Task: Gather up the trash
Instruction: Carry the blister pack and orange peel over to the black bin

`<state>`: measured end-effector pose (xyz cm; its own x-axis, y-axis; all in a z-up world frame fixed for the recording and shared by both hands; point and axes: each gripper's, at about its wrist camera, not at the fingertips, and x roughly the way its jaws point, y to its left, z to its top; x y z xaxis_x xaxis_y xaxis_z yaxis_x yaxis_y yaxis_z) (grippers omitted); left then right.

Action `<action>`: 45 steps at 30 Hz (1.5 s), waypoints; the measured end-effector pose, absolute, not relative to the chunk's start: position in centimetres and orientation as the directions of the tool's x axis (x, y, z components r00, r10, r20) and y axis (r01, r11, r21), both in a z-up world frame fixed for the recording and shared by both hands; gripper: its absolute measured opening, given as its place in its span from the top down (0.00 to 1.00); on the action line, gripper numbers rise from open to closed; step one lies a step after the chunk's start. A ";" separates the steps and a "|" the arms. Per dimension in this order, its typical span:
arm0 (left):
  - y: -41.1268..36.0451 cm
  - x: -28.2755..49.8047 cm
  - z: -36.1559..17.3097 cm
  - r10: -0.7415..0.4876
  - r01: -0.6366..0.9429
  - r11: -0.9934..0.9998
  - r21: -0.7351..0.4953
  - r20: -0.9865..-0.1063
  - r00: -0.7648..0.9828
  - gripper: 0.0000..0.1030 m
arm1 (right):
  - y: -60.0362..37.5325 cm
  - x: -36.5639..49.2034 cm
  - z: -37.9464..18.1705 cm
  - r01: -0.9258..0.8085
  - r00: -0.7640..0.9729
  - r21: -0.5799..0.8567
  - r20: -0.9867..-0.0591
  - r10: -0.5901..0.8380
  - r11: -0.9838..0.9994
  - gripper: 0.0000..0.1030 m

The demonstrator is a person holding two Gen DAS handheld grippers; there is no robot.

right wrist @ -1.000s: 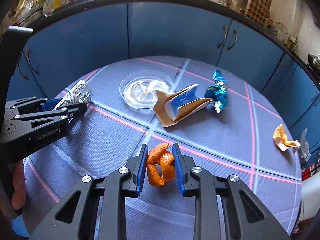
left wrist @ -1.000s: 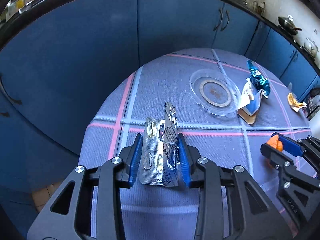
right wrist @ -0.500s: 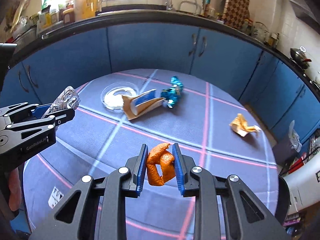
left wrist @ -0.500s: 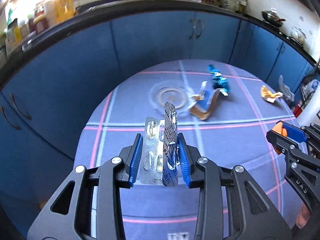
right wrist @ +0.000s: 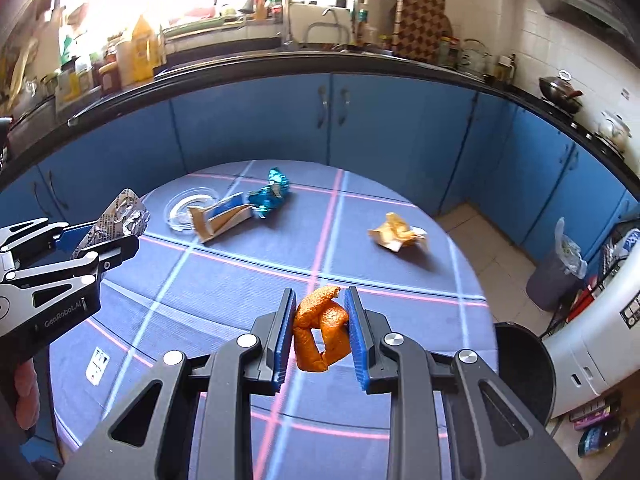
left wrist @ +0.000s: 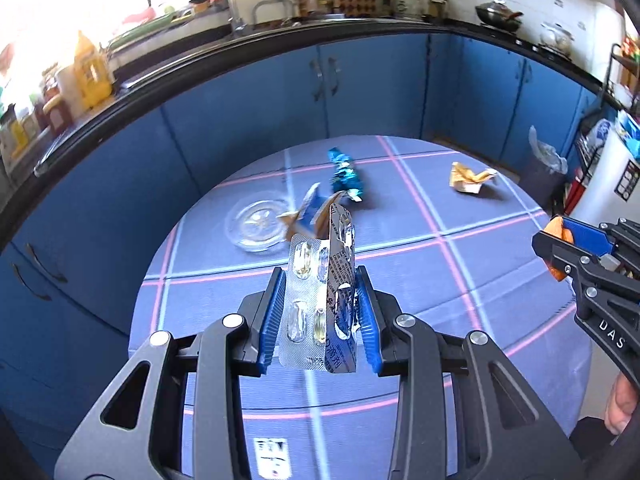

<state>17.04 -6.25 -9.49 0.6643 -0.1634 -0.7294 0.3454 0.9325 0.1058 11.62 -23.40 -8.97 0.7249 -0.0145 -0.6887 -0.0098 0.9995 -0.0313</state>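
Observation:
My left gripper (left wrist: 320, 300) is shut on a folded silver pill blister pack (left wrist: 320, 280), held above the near part of the round table (left wrist: 400, 292). My right gripper (right wrist: 318, 324) is shut on a curled piece of orange peel (right wrist: 320, 328), also lifted over the table (right wrist: 240, 280). The left gripper (right wrist: 100, 236) with the blister pack (right wrist: 122, 216) shows at the left of the right wrist view. On the table lie a torn blue-and-brown carton (right wrist: 220, 218), a crumpled blue foil wrapper (right wrist: 270, 196) and a crumpled yellow paper (right wrist: 396, 232).
A clear glass dish (right wrist: 182, 210) sits by the carton. Blue cabinets (right wrist: 360, 120) curve behind the table. A black round bin (right wrist: 524, 364) stands at the table's right edge, and a grey bin with a plastic liner (right wrist: 556, 276) stands on the tiled floor.
Both grippers have drawn back and risen with their loads still gripped, and swung rightwards. More of the table, the counter and the floor bins now shows.

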 end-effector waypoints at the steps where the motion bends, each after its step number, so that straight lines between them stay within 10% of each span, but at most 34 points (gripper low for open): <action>1: -6.8 16.8 -9.4 -0.164 0.352 0.929 0.112 -0.729 0.665 0.65 | -23.9 11.3 -8.9 -0.005 0.727 -0.033 -0.686 -0.019 0.999 0.76; 45: -30.5 12.3 -7.9 -0.221 0.567 0.773 0.283 -0.719 0.659 0.63 | -46.4 6.8 -9.2 0.284 0.750 0.073 -0.638 -0.174 0.956 0.75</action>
<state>12.33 -30.55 -7.90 0.6588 -0.2205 -0.7193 0.5674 0.7734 0.2826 6.83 -46.36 -9.23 0.7499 -0.1743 -0.6382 0.2844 0.9559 0.0731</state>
